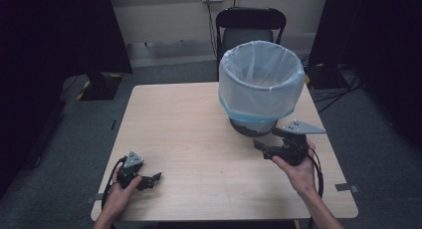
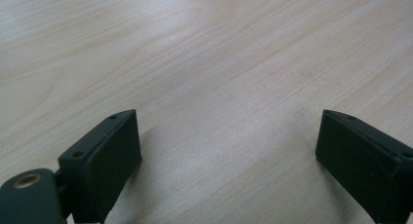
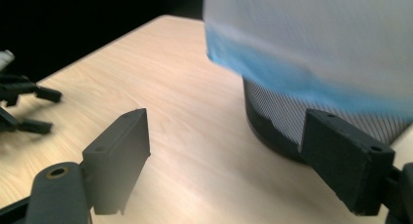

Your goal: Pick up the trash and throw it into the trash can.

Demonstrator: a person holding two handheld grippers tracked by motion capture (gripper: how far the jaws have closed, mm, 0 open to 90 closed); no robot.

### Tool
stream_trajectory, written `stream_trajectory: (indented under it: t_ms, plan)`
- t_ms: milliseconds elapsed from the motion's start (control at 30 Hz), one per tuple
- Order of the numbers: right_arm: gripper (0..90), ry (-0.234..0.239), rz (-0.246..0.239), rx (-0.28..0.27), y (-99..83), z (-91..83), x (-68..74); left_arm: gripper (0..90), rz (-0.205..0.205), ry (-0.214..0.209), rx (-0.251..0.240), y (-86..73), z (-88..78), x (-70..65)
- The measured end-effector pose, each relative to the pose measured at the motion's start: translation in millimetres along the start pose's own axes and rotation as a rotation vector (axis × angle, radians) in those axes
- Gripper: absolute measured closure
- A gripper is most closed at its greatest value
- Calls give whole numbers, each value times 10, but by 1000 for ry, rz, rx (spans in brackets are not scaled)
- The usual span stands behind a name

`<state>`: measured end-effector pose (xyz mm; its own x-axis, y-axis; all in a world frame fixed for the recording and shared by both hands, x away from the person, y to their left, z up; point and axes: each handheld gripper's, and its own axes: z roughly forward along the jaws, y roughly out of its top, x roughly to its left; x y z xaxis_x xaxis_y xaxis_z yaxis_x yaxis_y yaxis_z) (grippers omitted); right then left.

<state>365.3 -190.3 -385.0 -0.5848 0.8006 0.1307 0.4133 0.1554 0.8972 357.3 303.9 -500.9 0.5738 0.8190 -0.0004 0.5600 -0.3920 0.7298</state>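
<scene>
The left gripper (image 1: 149,180) is held low at the near left corner of the table (image 1: 189,134), its jaws spread wide apart with nothing but bare wood seen between them in the left gripper view (image 2: 229,151). The hand (image 1: 118,196) that bears it rests at the table's near edge. Farther in and to the right, the right gripper (image 1: 261,148) is held above the table by the other hand (image 1: 297,171), pointing leftward in the high view. Its jaws are released and stand wide, with nothing clasped between them; in the right gripper view (image 3: 229,156) one jaw is seen in front of the foot of the bin. The bin (image 1: 261,87), a dark mesh basket lined with a white bag edged in blue, stands upright on the far right part of the table, just beyond the right gripper and apart from it. Behind the table, a dark chair (image 1: 250,25) is placed against the wall.
</scene>
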Motion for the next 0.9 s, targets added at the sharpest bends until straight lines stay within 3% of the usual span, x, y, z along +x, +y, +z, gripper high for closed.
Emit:
stream_trajectory:
  t_ms: [167,433,533,633,767,800,900]
  plan:
    - [186,-35,48,48,-313,-5,-142,86,0,0,0,0,0,0]
    - [200,-67,66,132,-632,40,-301,86,0,0,0,0,0,0]
    - [184,-82,70,200,-809,120,-385,86,0,0,0,0,0,0]
    - [188,-92,82,228,-872,163,-430,86,0,0,0,0,0,0]
    - [190,-123,53,269,-937,236,-450,86,0,0,0,0,0,0]
    - [213,-158,23,271,-966,269,-438,86,0,0,0,0,0,0]
    - [201,-172,-3,292,-990,325,-423,86,1,0,1,0,-1,1]
